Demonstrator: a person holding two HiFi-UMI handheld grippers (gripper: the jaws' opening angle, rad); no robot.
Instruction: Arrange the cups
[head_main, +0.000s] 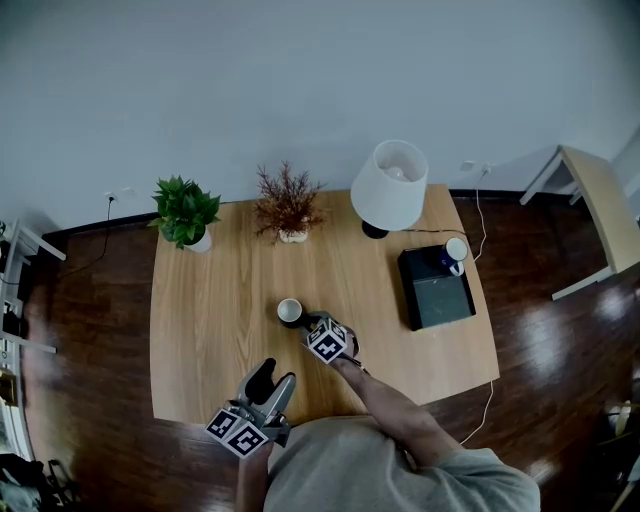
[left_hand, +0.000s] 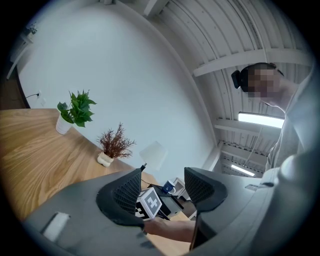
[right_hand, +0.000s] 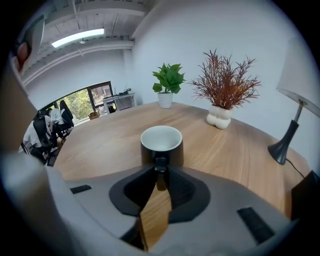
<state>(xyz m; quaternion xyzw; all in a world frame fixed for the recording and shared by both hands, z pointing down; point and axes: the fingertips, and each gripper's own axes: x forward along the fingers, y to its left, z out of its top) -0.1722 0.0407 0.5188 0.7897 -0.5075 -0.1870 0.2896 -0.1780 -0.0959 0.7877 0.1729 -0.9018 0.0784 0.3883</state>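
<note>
- Cups in view number two. A black cup (head_main: 290, 312) with a white inside stands upright near the middle of the wooden table (head_main: 200, 330). A blue cup (head_main: 455, 251) sits at the far right corner of a black box (head_main: 440, 295) on the table's right side, well apart from the first.
- The right gripper (right_hand: 160, 176) has its jaws drawn narrow onto the black cup's handle (right_hand: 160, 165), which points toward the near edge. The cup's base appears to rest on the wood.
- The left gripper (left_hand: 162, 184) hangs over the near edge of the table. Its jaws stand wide apart with nothing between them.
- Step in hand, as I judge it: the grasp on the black cup is made and the carry has not begun. The arranging looks to be at an early stage, since the two cups stand so far apart.
- The next move calls for a straight lift, because a pinch on the handle alone lets the cup swing or tip. The rim should stay level during the carry.
- The likely path runs right toward the blue cup and the box, though the task names no spot. That path should stay clear of the lamp (head_main: 390, 185) at the far right.
- A green potted plant (head_main: 185, 212) and a dried red plant (head_main: 288, 205) stand along the far edge, out of the way.
</note>
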